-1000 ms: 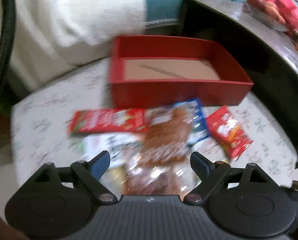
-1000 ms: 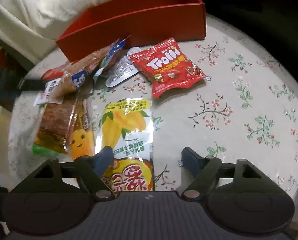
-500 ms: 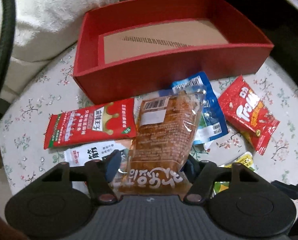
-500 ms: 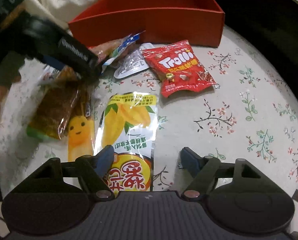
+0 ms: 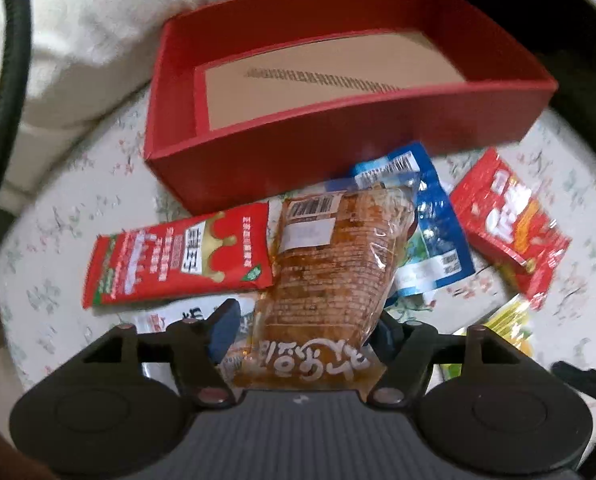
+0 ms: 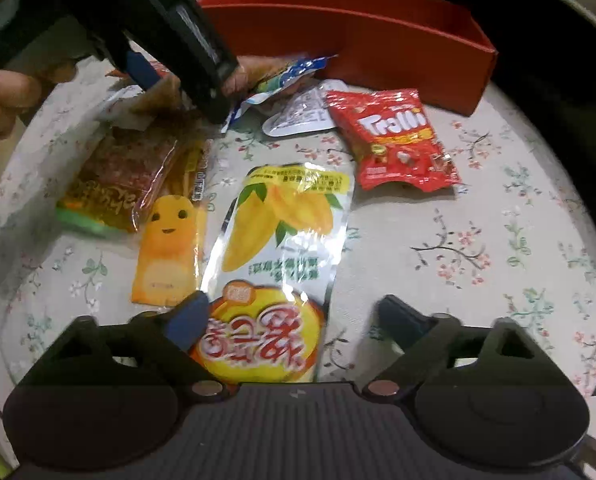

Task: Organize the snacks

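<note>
The brown pack (image 5: 330, 276) sits atop the snack pile on the tabletop (image 6: 478, 220), its near end tipped up into your left hand-held gripper (image 5: 306, 322). The jaws have just closed in from wide and eased back slightly. They pinch that end, though the right pad is hidden behind the wrapper, so the hold looks light.

Firm the pinch before you raise it, because slippery film can slide out. Lift straight up first: the pack overlaps the red pack (image 5: 177, 264) at 9 o'clock and the blue pack (image 5: 438, 248) at 2 o'clock, and dragging would likely pull them along. Then carry it toward 12 o'clock, over the near wall of the empty red box (image 5: 338, 152).

Your right hand-held gripper (image 6: 293, 312) is spread, its jaws having just opened a little. The near end of the mango pack (image 6: 285, 220) lies between them, unpressed. Hold that hand there, clear of the left one's path.
</note>
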`<state>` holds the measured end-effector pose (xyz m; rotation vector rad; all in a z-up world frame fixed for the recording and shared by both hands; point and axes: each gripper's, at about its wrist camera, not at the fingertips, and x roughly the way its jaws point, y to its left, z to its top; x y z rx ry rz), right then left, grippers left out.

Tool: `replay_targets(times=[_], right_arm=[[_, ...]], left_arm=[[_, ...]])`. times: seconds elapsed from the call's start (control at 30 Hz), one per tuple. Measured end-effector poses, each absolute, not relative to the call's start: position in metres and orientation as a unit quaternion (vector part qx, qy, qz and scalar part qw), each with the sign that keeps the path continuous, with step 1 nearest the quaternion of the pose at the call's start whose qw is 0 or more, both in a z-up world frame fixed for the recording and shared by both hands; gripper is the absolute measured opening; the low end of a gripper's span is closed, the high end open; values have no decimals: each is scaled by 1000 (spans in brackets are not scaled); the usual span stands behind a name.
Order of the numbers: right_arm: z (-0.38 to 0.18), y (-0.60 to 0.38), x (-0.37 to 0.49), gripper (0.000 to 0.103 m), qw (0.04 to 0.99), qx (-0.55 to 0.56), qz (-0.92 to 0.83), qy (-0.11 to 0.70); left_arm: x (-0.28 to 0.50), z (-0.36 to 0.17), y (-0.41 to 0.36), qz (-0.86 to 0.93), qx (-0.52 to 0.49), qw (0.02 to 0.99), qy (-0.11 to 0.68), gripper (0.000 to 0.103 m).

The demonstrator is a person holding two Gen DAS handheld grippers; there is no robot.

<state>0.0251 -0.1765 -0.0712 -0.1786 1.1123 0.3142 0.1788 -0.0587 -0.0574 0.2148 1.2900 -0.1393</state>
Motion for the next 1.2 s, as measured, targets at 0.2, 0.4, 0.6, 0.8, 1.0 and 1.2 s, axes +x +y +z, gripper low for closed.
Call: replay_targets(times=[0.2, 0.4, 0.6, 0.8, 1.0, 1.2], right_arm=[[-56, -196, 25, 43, 844, -23, 126, 521], [-49, -209, 16, 4, 852, 18, 99, 514], [-58, -208, 24, 30, 845, 50, 80, 527], [-56, -163, 35, 78, 857, -41, 88, 507], [-73, -175, 45, 91, 843, -18, 54, 535], [-81, -169, 37, 103, 829, -28, 57, 555]], left_arm=[[157, -39, -72, -77, 137, 797, 583, 39], [123, -7, -36, -95, 90, 819, 559, 38], [116, -4, -15, -106, 53, 825, 552, 37], [108, 6, -11, -133, 21, 834, 535, 37], [110, 2, -2, -159, -8, 830, 535, 37], [111, -1, 9, -164, -27, 823, 543, 37]])
